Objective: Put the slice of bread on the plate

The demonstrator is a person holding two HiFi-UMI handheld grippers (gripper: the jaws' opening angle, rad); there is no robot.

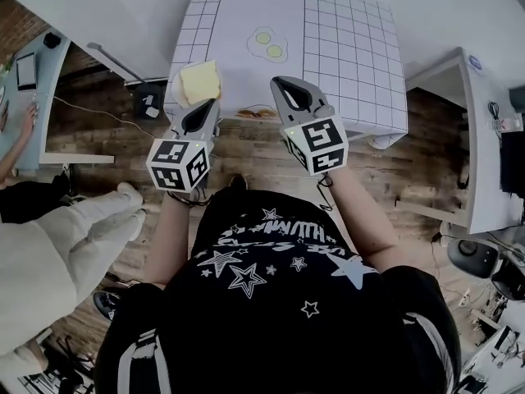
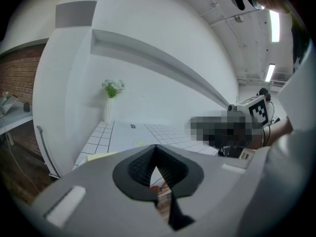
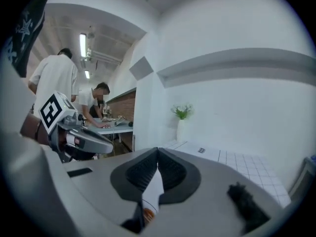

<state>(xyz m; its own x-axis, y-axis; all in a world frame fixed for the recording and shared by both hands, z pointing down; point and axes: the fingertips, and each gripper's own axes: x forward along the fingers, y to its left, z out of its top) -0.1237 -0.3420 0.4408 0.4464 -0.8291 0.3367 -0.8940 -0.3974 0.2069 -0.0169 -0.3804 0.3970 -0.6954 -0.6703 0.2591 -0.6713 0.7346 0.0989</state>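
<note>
A pale yellow slice of bread [image 1: 199, 81] lies on a white plate [image 1: 177, 81] at the front left corner of the gridded table [image 1: 353, 48]. My left gripper [image 1: 212, 105] is held just in front of and to the right of the plate, shut, with nothing between its jaws. My right gripper [image 1: 279, 82] hovers over the table's front edge near the middle, also shut and empty. In the left gripper view the shut tips [image 2: 156, 147] meet and a strip of the bread [image 2: 102, 156] shows past them. The right gripper view shows its tips [image 3: 158, 149] closed.
Two fried eggs [image 1: 268, 45] lie mid-table and small brownish food bits [image 1: 258, 113] at its front edge. A vase with greenery [image 3: 181, 120] stands at the far end. A person in pale trousers [image 1: 66, 236] stands at left. Desks [image 1: 476, 138] flank the table.
</note>
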